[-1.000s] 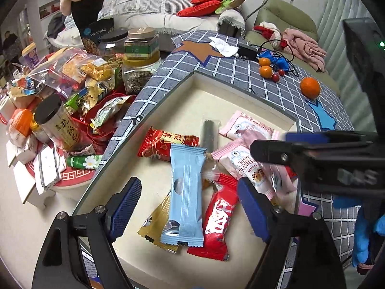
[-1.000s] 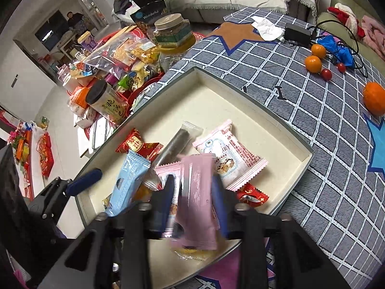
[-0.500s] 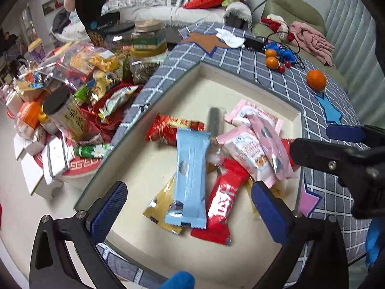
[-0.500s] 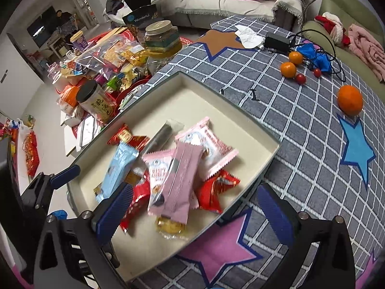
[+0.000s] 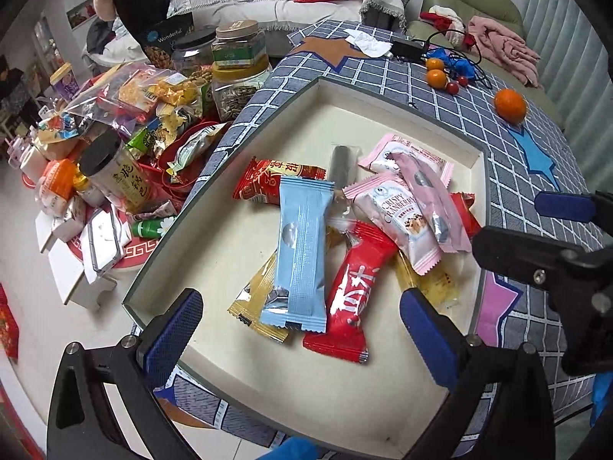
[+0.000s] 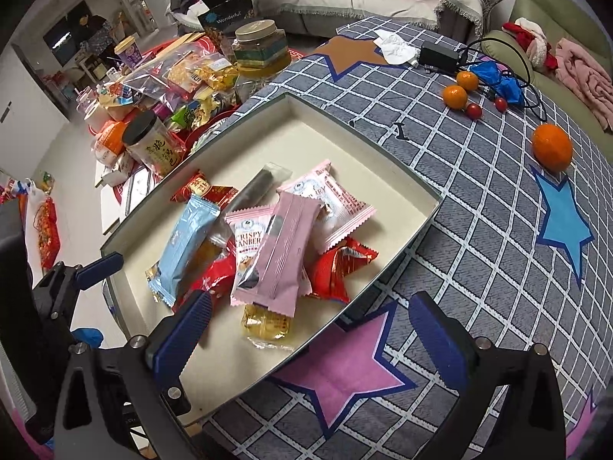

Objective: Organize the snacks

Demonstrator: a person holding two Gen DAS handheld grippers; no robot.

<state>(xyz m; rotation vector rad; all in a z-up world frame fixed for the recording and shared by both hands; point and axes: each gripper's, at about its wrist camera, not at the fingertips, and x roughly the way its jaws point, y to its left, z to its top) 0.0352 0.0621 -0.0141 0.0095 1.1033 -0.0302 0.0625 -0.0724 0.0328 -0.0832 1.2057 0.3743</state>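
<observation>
A cream tray (image 5: pixel 402 103) (image 6: pixel 356 142) sits on a grey checked cloth and holds several snack packets. A pink bar (image 6: pixel 277 253) (image 5: pixel 433 195) lies on top of the pile, over a Crispy Cranberry packet (image 5: pixel 398 218). A light blue bar (image 5: pixel 302 245) (image 6: pixel 184 245) and a red bar (image 5: pixel 352 287) lie beside it. My left gripper (image 5: pixel 302 333) is open and empty above the tray's near edge. My right gripper (image 6: pixel 306 337) is open and empty over the tray's near right corner.
A low table at the left holds jars (image 5: pixel 237 61), a black-lidded tub (image 5: pixel 115 176) and bagged snacks (image 5: pixel 153 96). Oranges (image 6: pixel 551 145) (image 5: pixel 509 104), cherry tomatoes and a cable lie on the cloth beyond the tray. A sofa stands behind.
My right gripper opened and let the pink bar go onto the pile in the tray, then drew back. My left gripper pulled back a little from the tray.
</observation>
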